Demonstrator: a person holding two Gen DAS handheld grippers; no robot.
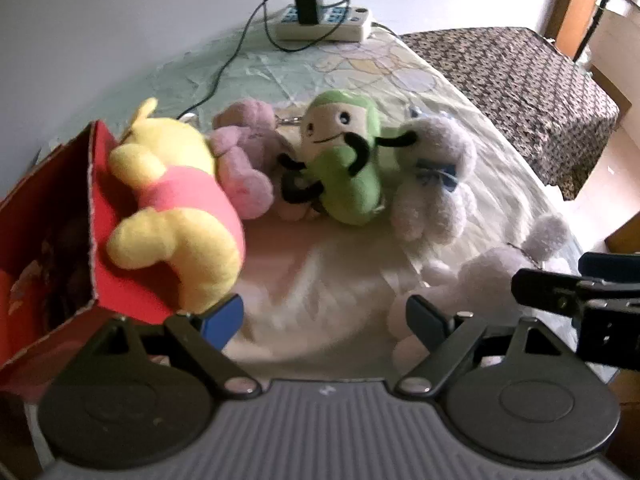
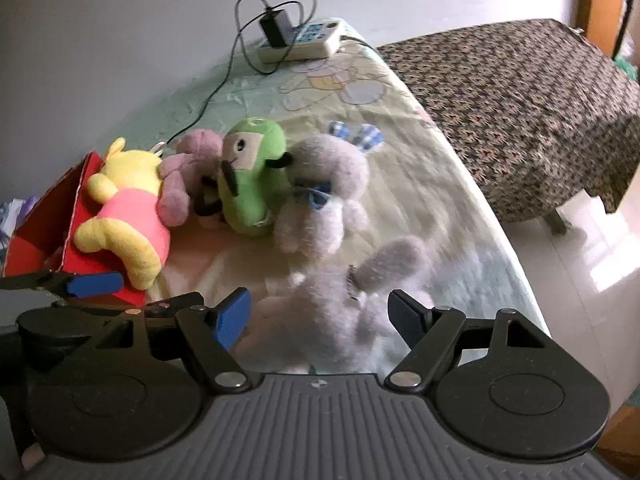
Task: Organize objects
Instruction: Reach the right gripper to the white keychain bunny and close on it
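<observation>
Several plush toys lie on a bed. A yellow bear in a pink shirt [image 1: 176, 208] [image 2: 124, 216] rests on the flap of a red box [image 1: 44, 240] [image 2: 40, 240] at the left. Beside it sit a pink plush [image 1: 244, 160] [image 2: 188, 168], a green plush with a face [image 1: 344, 160] [image 2: 252, 176] and a white plush [image 1: 436, 176] [image 2: 324, 192]. A second white plush [image 1: 492, 276] [image 2: 344, 312] lies nearest. My left gripper [image 1: 324, 320] stands open over bare sheet, just right of the bear. My right gripper [image 2: 320, 316] is open with the near white plush between its fingers.
A white power strip [image 1: 324, 22] [image 2: 300, 42] with a black charger and cable lies at the bed's far end by the wall. A table under a patterned cloth [image 1: 520, 88] [image 2: 528, 104] stands to the right, with pale floor [image 2: 592, 264] beyond the bed edge.
</observation>
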